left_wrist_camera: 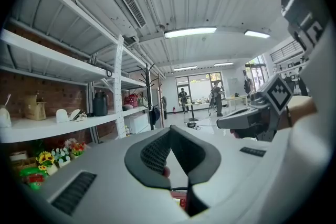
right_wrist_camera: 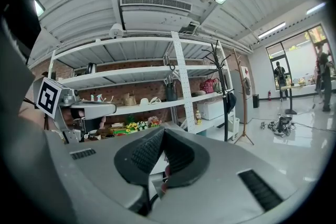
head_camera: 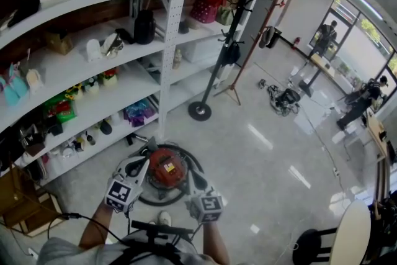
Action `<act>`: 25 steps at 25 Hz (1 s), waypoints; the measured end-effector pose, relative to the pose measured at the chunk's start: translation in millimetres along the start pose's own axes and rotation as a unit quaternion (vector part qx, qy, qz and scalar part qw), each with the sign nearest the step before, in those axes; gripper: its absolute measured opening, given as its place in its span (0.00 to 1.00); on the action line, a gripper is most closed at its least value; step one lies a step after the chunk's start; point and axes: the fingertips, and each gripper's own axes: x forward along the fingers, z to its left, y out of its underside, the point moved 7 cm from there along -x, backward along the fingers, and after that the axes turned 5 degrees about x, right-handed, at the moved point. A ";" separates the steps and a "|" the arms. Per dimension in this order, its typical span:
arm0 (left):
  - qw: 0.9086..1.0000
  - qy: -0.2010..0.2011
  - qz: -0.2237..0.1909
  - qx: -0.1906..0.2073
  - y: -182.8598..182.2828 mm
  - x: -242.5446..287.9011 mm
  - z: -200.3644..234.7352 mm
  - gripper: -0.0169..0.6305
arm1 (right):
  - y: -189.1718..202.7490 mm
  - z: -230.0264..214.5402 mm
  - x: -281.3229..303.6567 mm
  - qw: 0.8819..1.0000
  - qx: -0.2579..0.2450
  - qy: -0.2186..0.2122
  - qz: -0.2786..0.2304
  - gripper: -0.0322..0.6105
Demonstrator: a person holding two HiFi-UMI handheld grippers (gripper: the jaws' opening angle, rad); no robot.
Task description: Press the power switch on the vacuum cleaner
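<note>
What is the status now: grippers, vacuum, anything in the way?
Left gripper shut, empty. Right gripper shut, empty. Both at vacuum, one each side; contact not clear. Nothing in the way.

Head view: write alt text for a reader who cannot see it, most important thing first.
Seen from above, a person holds the left gripper and right gripper at a round red vacuum on a glossy floor. White shelves of small goods run along the left, with a black coat stand beyond.
</note>
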 end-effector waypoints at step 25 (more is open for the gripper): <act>0.999 -0.039 -0.012 -0.001 -6.4 -19.8 14.0 0.04 | -16.4 1.6 -13.3 1.000 0.001 -0.008 -0.027 0.07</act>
